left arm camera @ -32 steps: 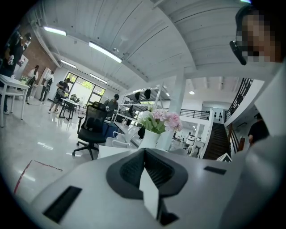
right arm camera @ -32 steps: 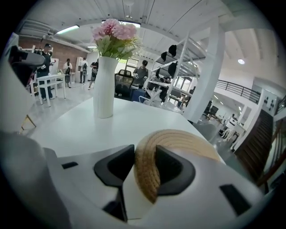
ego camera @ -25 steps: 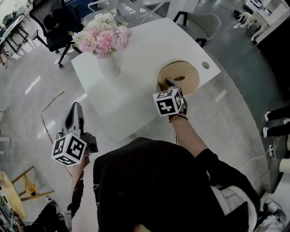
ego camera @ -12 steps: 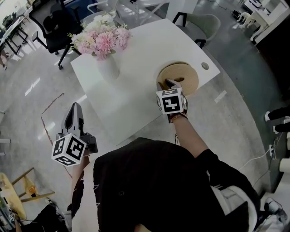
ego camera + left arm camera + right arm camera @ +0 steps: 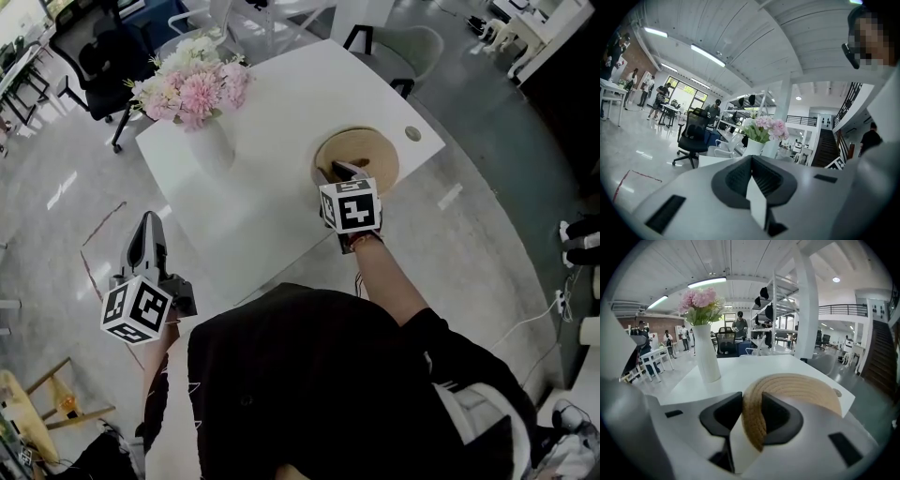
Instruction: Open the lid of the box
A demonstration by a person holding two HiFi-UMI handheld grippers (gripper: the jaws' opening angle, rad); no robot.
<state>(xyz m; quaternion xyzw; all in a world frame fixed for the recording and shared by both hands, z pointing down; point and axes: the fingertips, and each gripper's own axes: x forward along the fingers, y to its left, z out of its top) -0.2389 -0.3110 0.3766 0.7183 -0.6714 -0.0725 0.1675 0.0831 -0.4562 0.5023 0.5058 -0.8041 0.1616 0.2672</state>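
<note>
a white square worktop (image 5: 272, 187) stands corner-on in a large open office with a glossy grey floor (image 5: 56, 187). a white vase (image 5: 211, 145) of pink and cream flowers (image 5: 187, 89) stands near its left corner. a black office chair (image 5: 98, 56) is beyond that corner, and a pale chair (image 5: 412, 52) is beyond the far edge.

the round woven box (image 5: 386, 173) sits by the right corner, close to the edge facing the person. beside it a small round disc (image 5: 413, 133) is set into the top. the lid (image 5: 361, 145) faces up. being round, it has no long axis.

the right hand-held gripper (image 5: 339, 172) slants down onto the near side of the lid. its jaws have just been closing, and in the right gripper view the woven rim stands between the pads (image 5: 776, 411), gripped on both sides.

the left hand-held gripper (image 5: 147, 220) hangs off the worktop over the floor, well apart from the box. its jaws are together with nothing in them.

the middle of the worktop between vase and box is bare. open floor runs along the near edges.
</note>
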